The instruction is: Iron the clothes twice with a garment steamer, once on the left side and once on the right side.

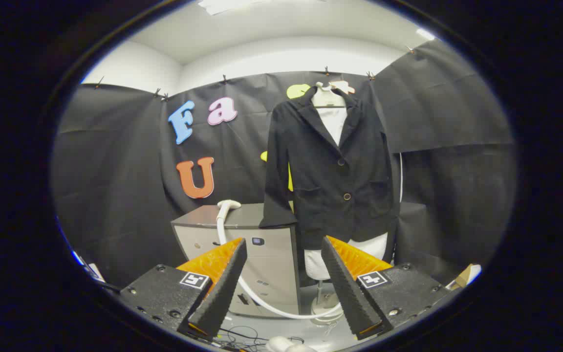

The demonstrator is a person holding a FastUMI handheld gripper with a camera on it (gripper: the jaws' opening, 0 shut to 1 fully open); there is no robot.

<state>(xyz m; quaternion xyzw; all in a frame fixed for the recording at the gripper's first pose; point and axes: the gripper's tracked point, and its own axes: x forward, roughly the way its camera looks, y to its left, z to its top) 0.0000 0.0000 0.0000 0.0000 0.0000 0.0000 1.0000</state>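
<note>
Gripper view looks across the booth with nothing in hand yet: the gripper [284, 249] stands wide open, its two fingers spread apart and empty, so the step in hand is, by my judgement, the approach to fetch the steamer, with no pass over the garment begun.

Far left, the black cloth wall [115, 161] curves round and closes that side. Just right of it stands a grey cabinet with a dark flat top [267, 259], beyond the left finger. On that top, near its left edge, rests the white steamer head with its curved handle [227, 208]; its white ribbed hose [262, 300] drops down the cabinet front and loops right along the floor towards a round stand base [323, 308].

Right of the cabinet hangs the black buttoned jacket over a white shirt [340, 171], on a dress form, its left sleeve touching the cabinet's far right corner.

The next move likely calls for steering left and forward, then closing both fingers round the handle. Room is open between the fingers and the cabinet; the hose loop and the loose cables [242, 337] on the near floor could snag. Far right, the cloth wall stands close behind the jacket.
</note>
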